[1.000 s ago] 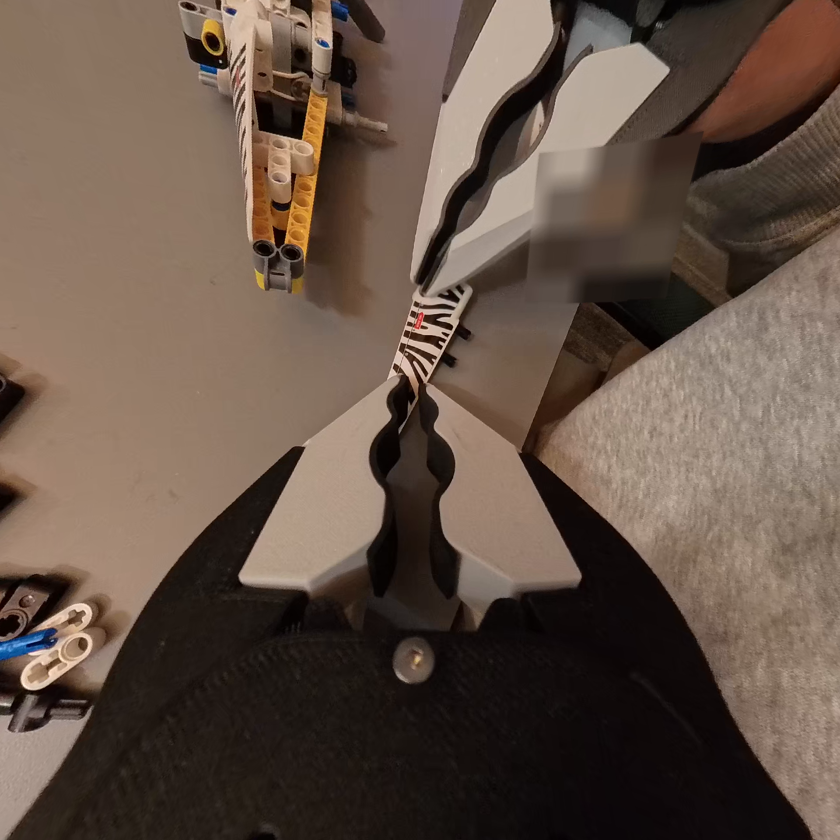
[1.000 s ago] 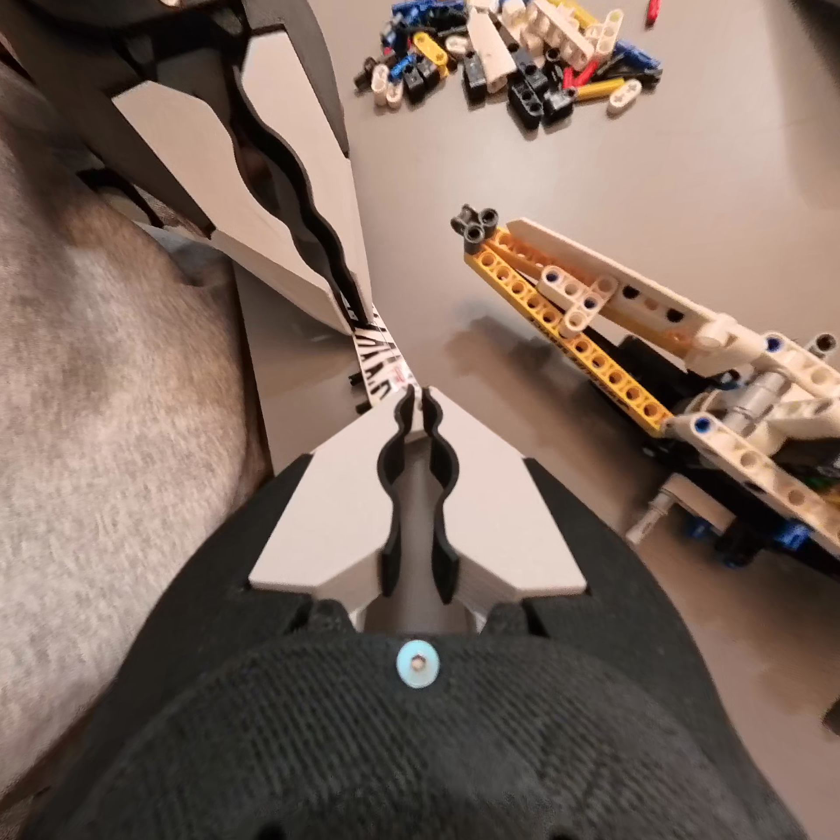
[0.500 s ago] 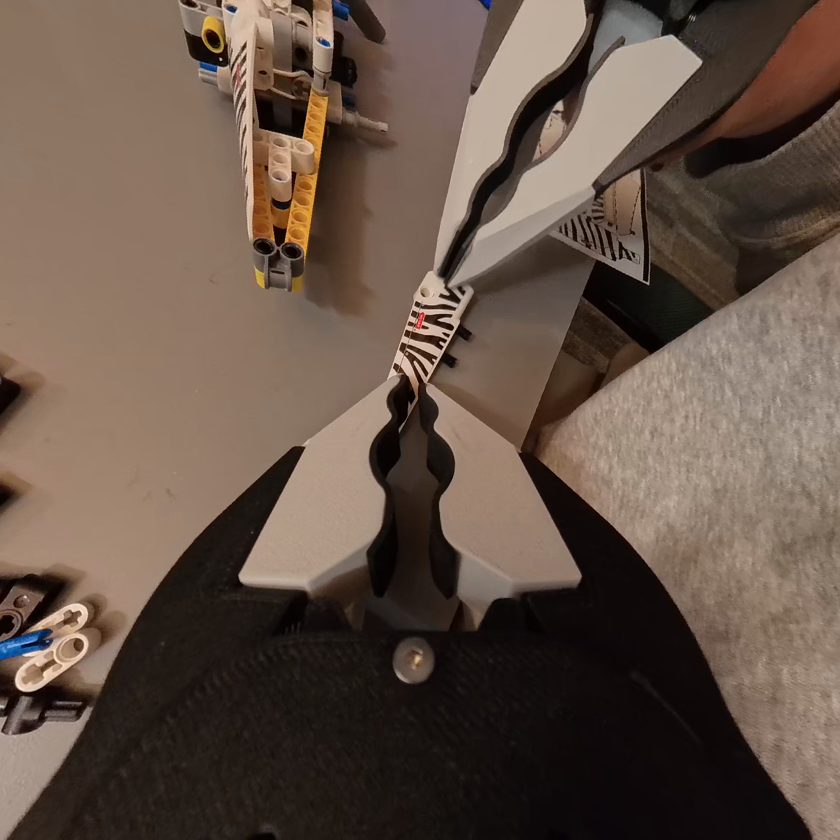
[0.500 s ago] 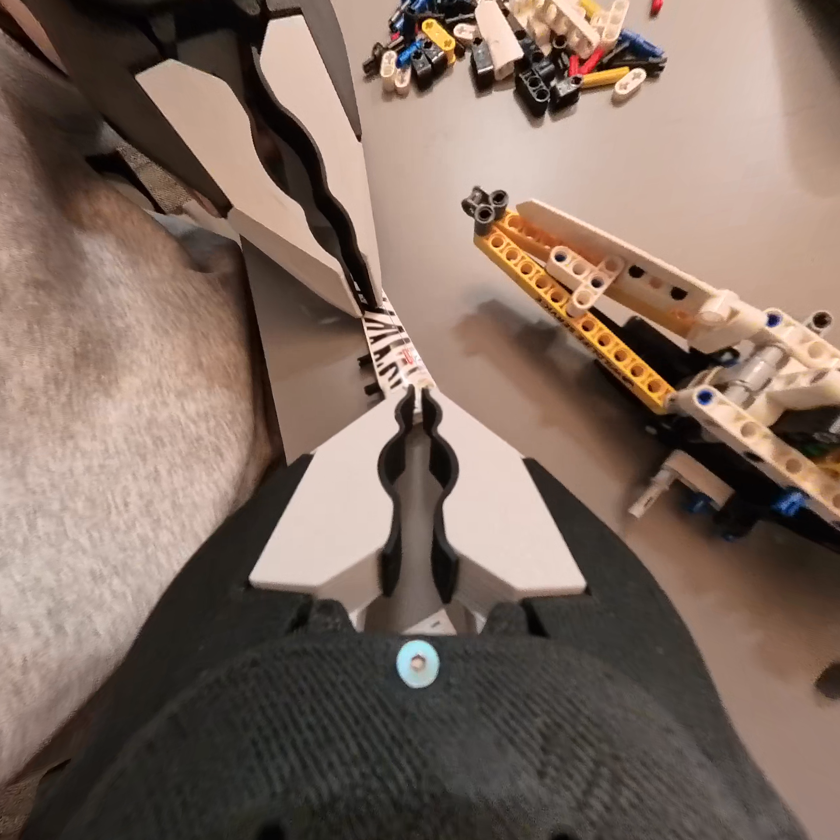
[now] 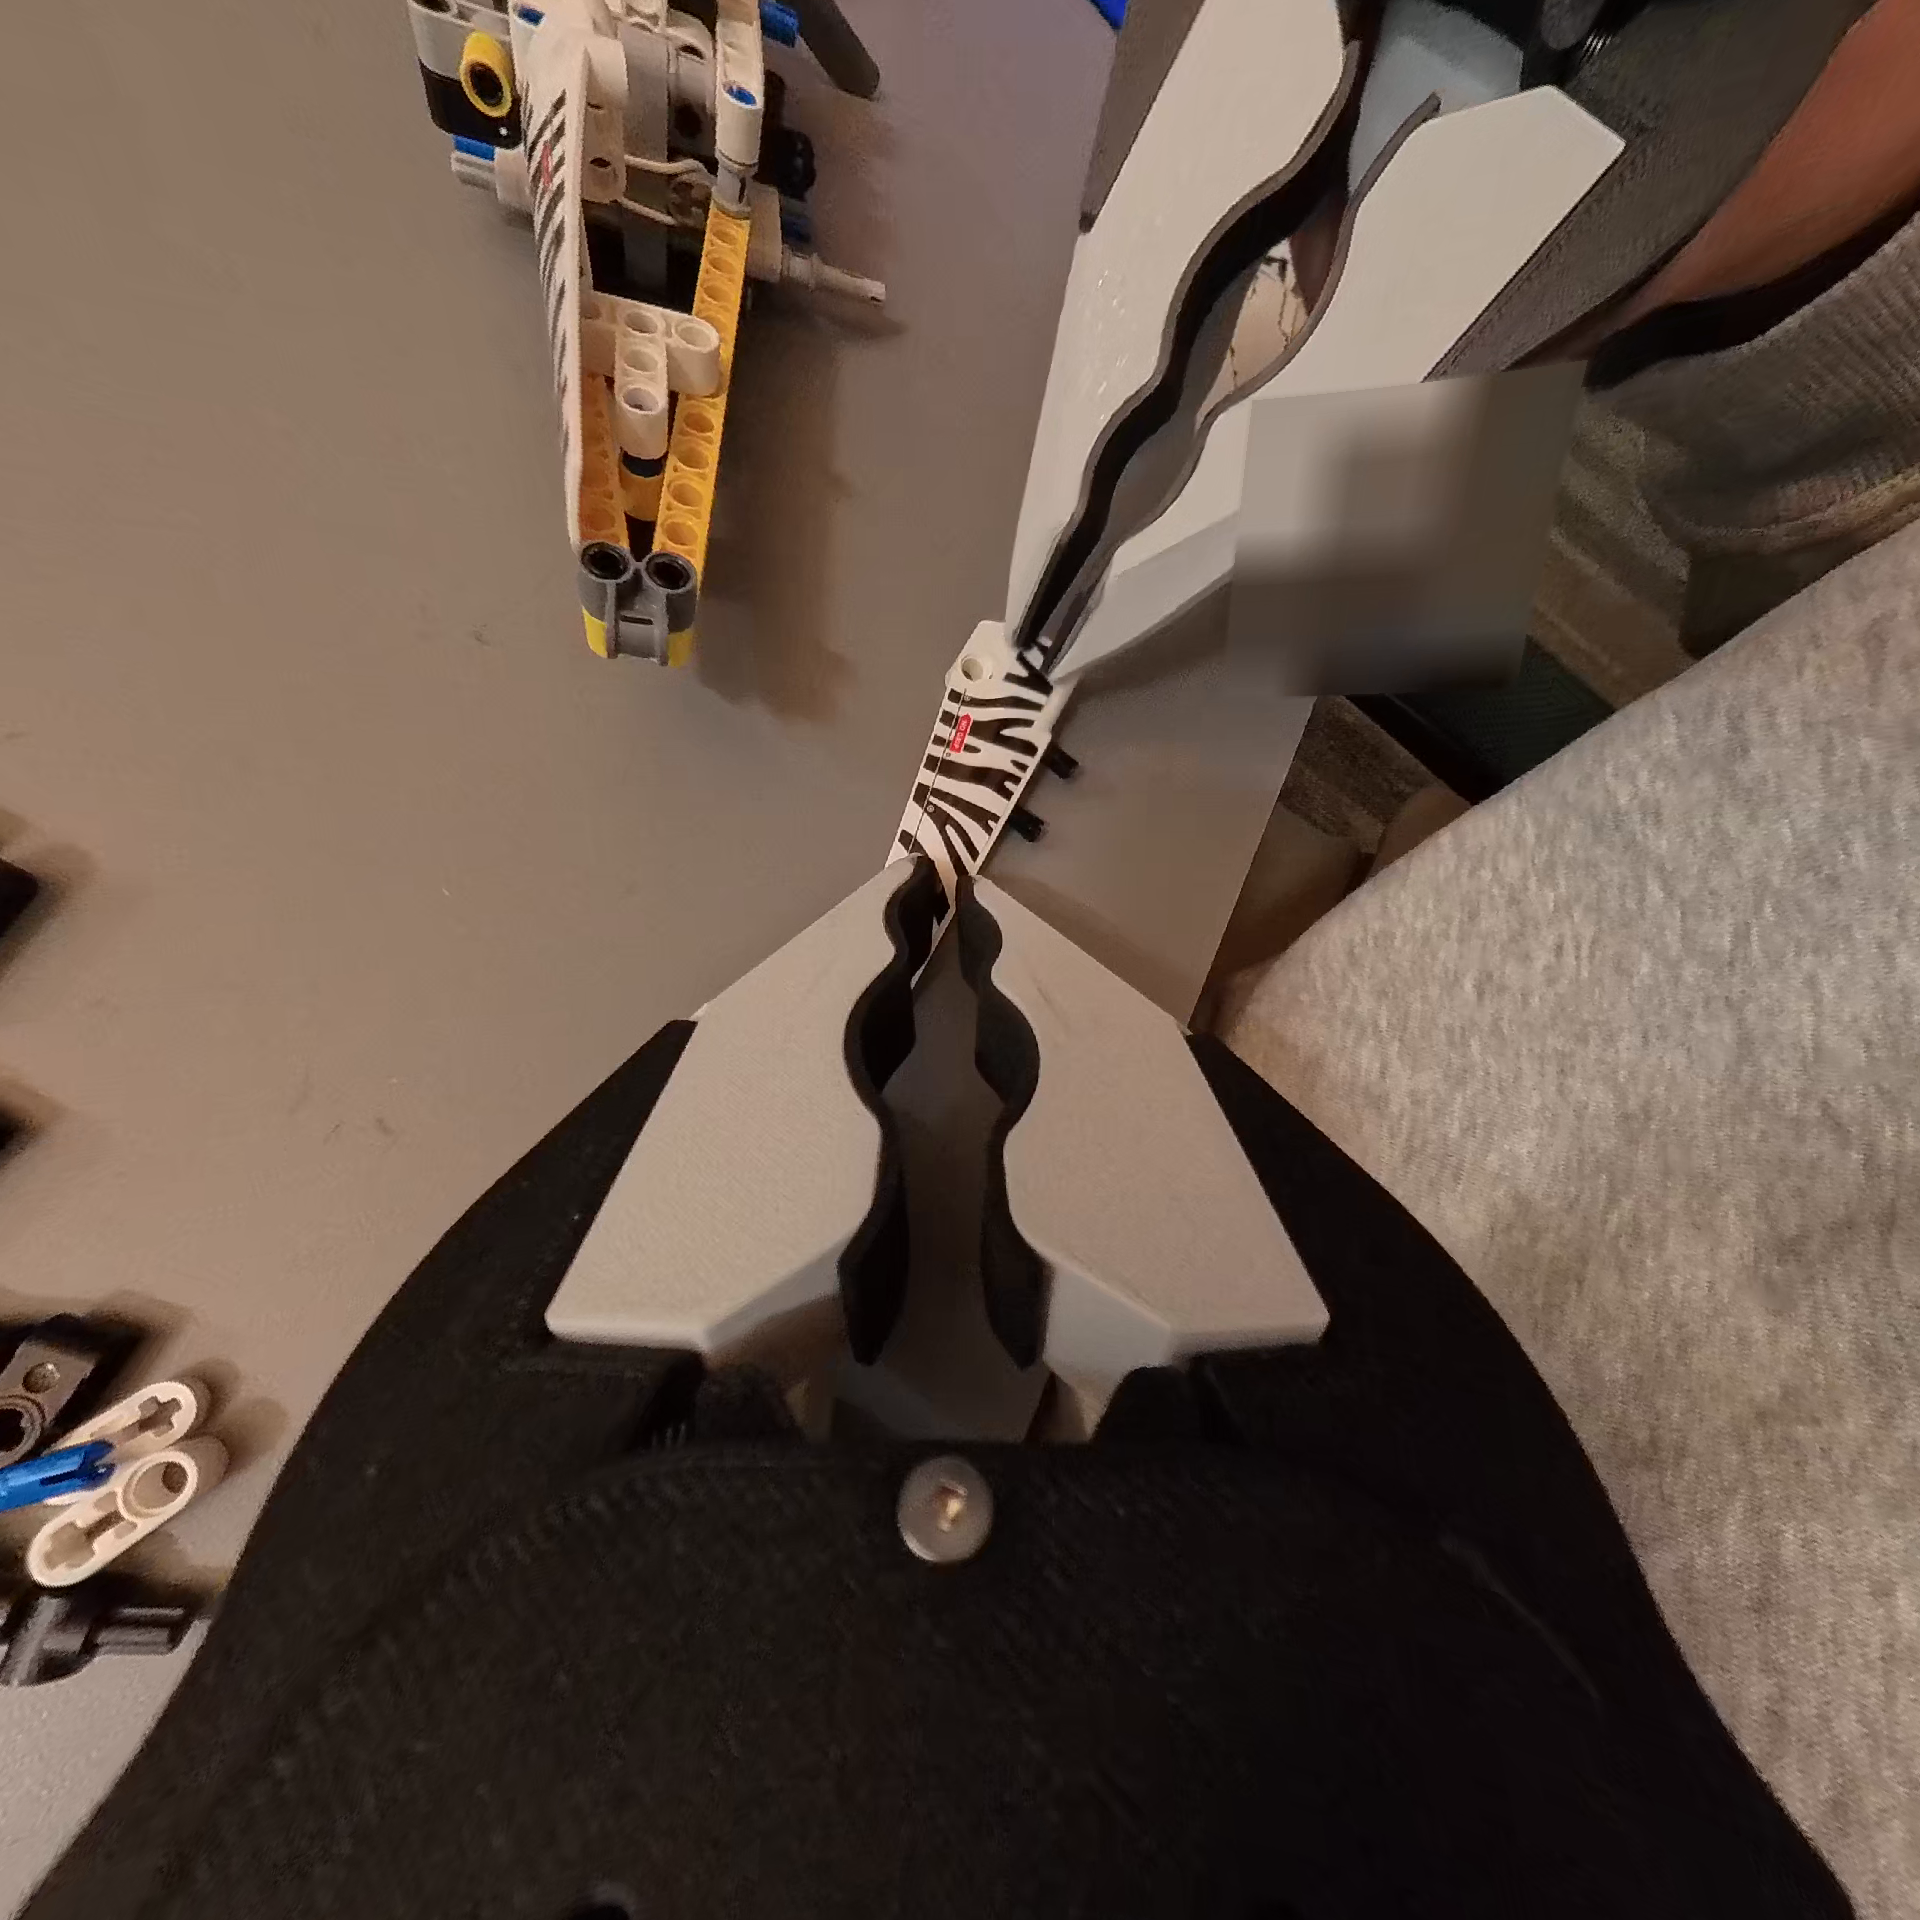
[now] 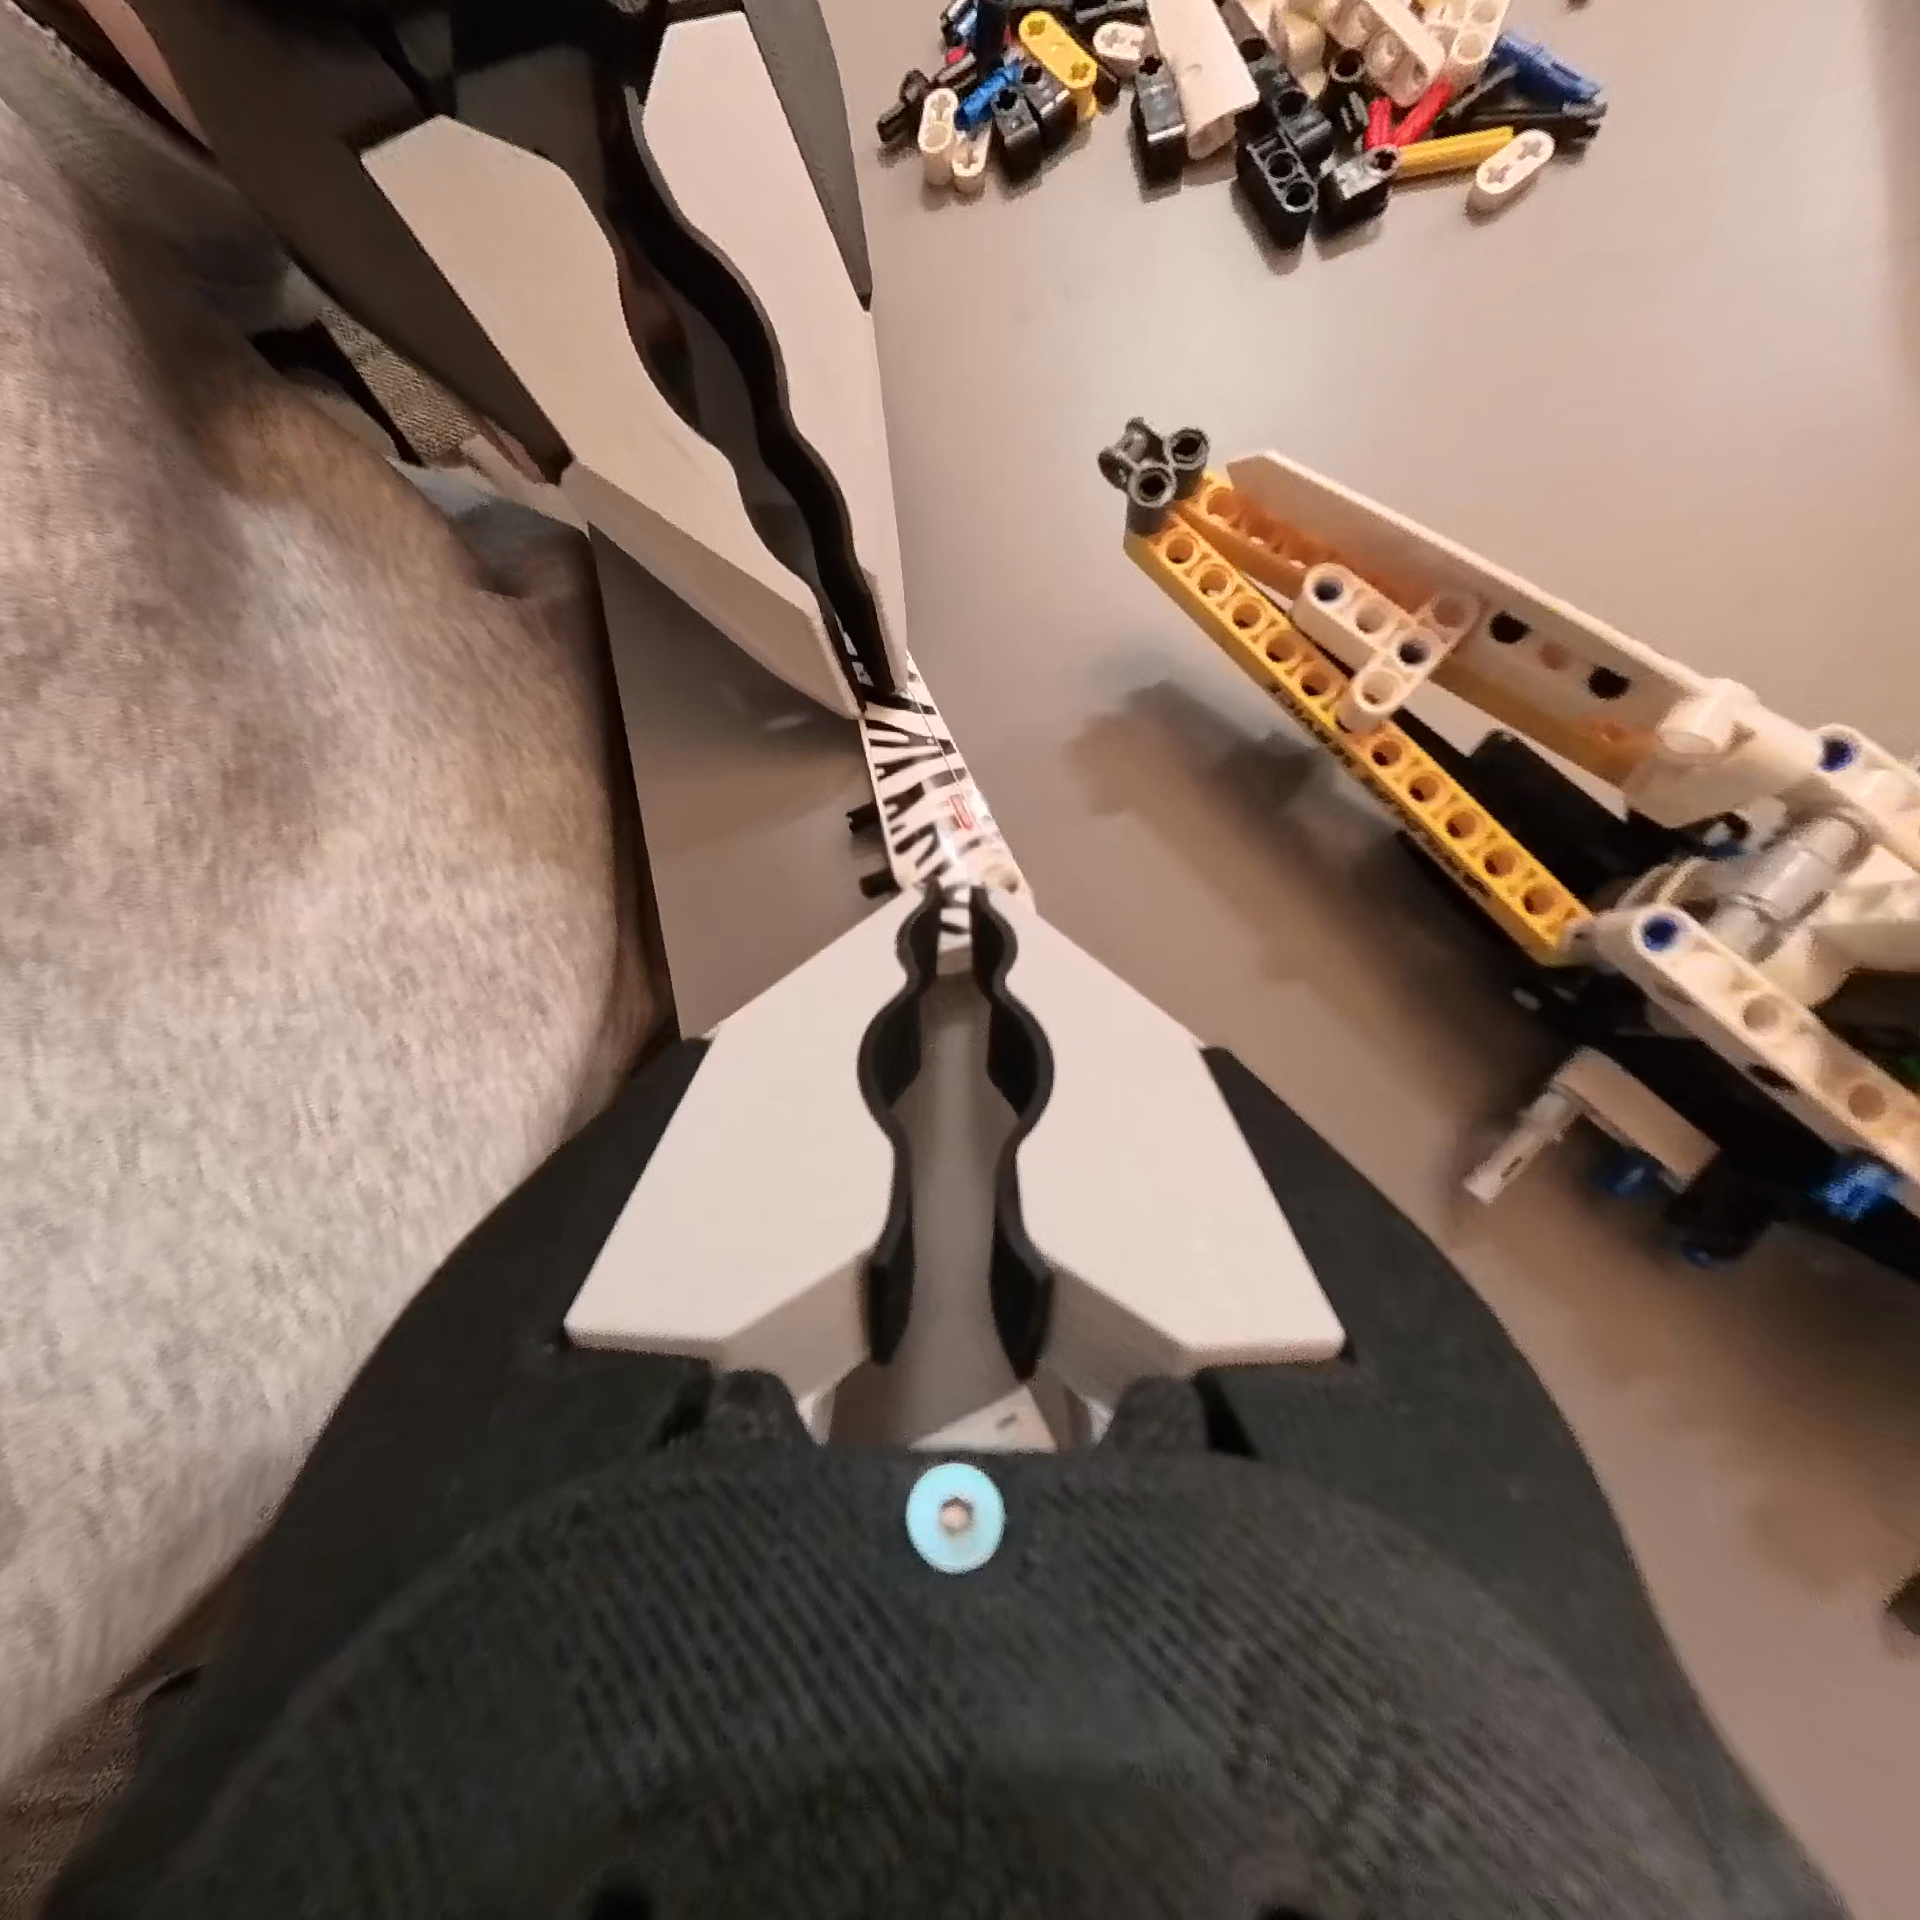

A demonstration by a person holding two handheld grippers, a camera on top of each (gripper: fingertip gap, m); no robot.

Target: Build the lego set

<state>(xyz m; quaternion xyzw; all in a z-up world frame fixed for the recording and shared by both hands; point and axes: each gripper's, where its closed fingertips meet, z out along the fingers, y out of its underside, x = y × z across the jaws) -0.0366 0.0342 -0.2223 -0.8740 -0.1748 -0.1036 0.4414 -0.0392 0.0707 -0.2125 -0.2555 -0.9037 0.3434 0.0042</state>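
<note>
A white panel with black zebra stripes point(image 5: 982, 758) hangs between both grippers near the table's edge, with two black pins sticking out of its side. My left gripper point(image 5: 940, 888) is shut on its near end. My right gripper point(image 5: 1039, 644) comes in from the top right, shut on its far end. In the right wrist view the same panel point(image 6: 930, 800) runs from my right gripper point(image 6: 956, 914) up to my left gripper point(image 6: 868, 686). The part-built model point(image 5: 634, 343) of yellow beams and white panels lies on the grey table point(image 5: 312, 831); it also shows in the right wrist view point(image 6: 1455, 748).
A pile of loose pieces point(image 6: 1247, 94) lies at the far side of the table. A few white, blue and black pieces point(image 5: 104, 1475) lie by my left gripper. A person's grey-clad body point(image 5: 1610, 1143) is close along the table edge. Left tips to right tips: about 5 cm.
My right gripper has shifted slightly at the panel's far end, so a little more of the striped panel shows between the grippers. My left gripper has held still.
</note>
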